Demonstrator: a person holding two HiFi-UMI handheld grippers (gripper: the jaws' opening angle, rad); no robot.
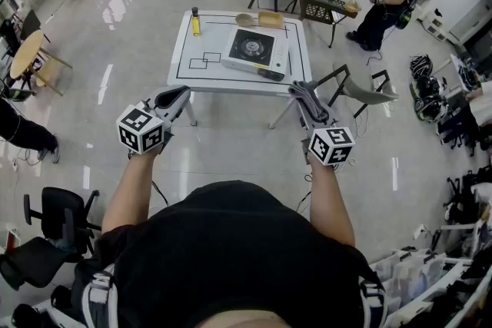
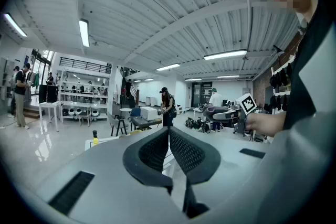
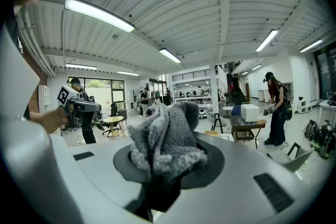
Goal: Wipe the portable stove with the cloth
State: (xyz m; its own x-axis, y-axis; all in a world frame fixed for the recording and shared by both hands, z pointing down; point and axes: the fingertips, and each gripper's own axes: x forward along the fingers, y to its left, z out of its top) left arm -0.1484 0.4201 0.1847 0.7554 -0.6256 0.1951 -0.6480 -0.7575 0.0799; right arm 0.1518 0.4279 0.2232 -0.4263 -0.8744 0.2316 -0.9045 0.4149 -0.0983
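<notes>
Head view, looking steeply down: I stand back from a white table in the upper middle of the frame, a gripper in each hand, both held out over the shiny floor and well short of the table. My left gripper, at the left of the frame, has its black jaws pressed together with nothing between them. The left gripper view shows the two ribbed pads meeting along one line. My right gripper, at the right, is clamped on a grey cloth, which in the right gripper view bunches up out of the jaws in a thick fold and hides their tips. The portable stove, a white body with a round black burner, sits on the table right of centre, well apart from both grippers. Beyond it on the table, toward the top of the frame, stand a yellow bottle at the left, then a small bowl with a tan block just beside it. A slim dark object lies at the stove's lower edge. Black rectangles are marked on the tabletop left of the stove. A grey chair stands just right of the table, and a person in black sits at the upper right of the frame
</notes>
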